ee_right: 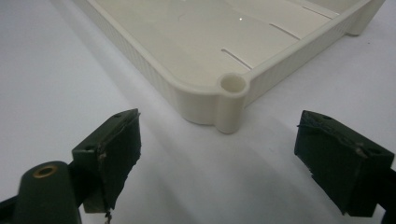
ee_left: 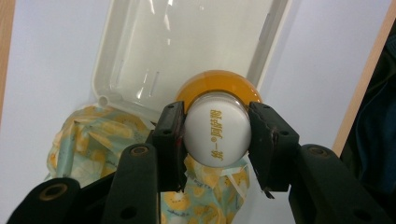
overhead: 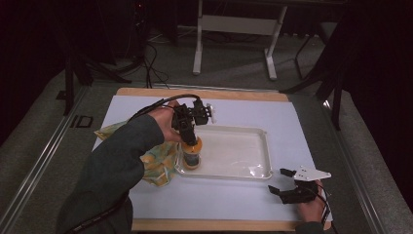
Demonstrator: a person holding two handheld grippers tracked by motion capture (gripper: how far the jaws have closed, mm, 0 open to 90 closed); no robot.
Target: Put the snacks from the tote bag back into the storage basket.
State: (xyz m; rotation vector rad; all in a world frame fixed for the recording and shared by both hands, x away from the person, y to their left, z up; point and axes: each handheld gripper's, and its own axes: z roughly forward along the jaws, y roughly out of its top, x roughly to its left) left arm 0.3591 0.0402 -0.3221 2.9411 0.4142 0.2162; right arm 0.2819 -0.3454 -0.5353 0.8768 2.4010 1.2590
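Fingers of your left gripper (ee_left: 217,140) are clamped on the white cap of a small bottle (ee_left: 217,133), one black jaw on each side of it. Gold lettering runs across the cap. Below the cap, in the left gripper view, the bottle's orange body (ee_left: 217,84) swells out wider than the cap.

From the high view, your left gripper (overhead: 191,139) points downward and holds the bottle (overhead: 192,155) upright at the near left corner of a shallow white tray (overhead: 243,146). Whether the bottle's base touches the tray floor cannot be told.

A crumpled cloth (overhead: 158,161) with a yellow and pale green pattern lies on the white sheet (overhead: 234,197) just left of the tray, touching its left edge. Your left forearm, in a dark sleeve (overhead: 114,165), crosses over part of the cloth.

Your right gripper (overhead: 285,181) sits low near the front right of the sheet, close to the tray's near right corner, its jaws spread wide with nothing between them. In the right gripper view, the rounded tray corner (ee_right: 232,95) lies just beyond the gap between the two jaws.

The sheet covers a wooden board (overhead: 204,92) on the table.
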